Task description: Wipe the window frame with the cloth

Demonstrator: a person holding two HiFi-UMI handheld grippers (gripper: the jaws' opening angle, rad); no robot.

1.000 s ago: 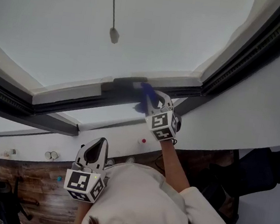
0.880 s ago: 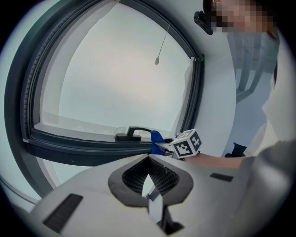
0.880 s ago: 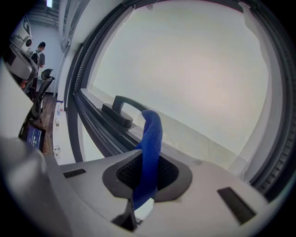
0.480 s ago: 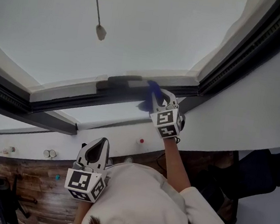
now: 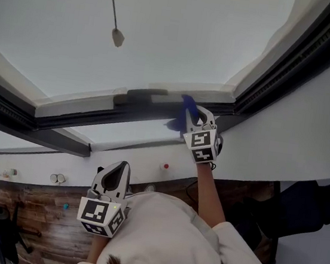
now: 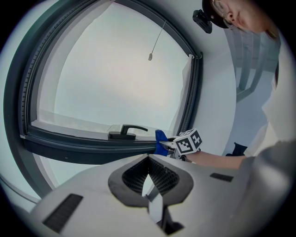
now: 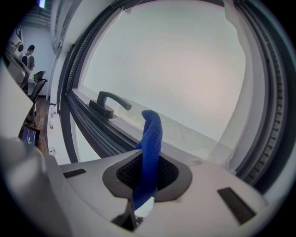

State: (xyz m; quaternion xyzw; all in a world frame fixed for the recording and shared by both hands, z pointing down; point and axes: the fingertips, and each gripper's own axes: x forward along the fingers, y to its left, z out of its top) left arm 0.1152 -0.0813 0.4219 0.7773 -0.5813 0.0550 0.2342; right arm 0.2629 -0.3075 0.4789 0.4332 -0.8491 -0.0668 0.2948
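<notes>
The right gripper [image 5: 192,118] is raised to the bottom rail of the window frame [image 5: 96,108], with its fingers closed on a blue cloth [image 5: 183,114]. In the right gripper view the cloth rises from between the fingers as a narrow folded strip whose top curls over towards the pane. In the head view the cloth lies against the pale ledge and the dark rail below it, just to the right of the dark window handle [image 5: 143,93], near the frame's right corner. The handle sits flat on the rail, its lever pointing right towards the cloth.

The left gripper [image 5: 112,182] is held low and close to the person's chest, well apart from the frame. In its own view the fingers are together with nothing between them, and it faces the window from below.

A thin cord with a small weight [image 5: 117,37] hangs in front of the pane, left of the handle. The person's right arm [image 5: 206,191] stretches up from a light sleeve.
</notes>
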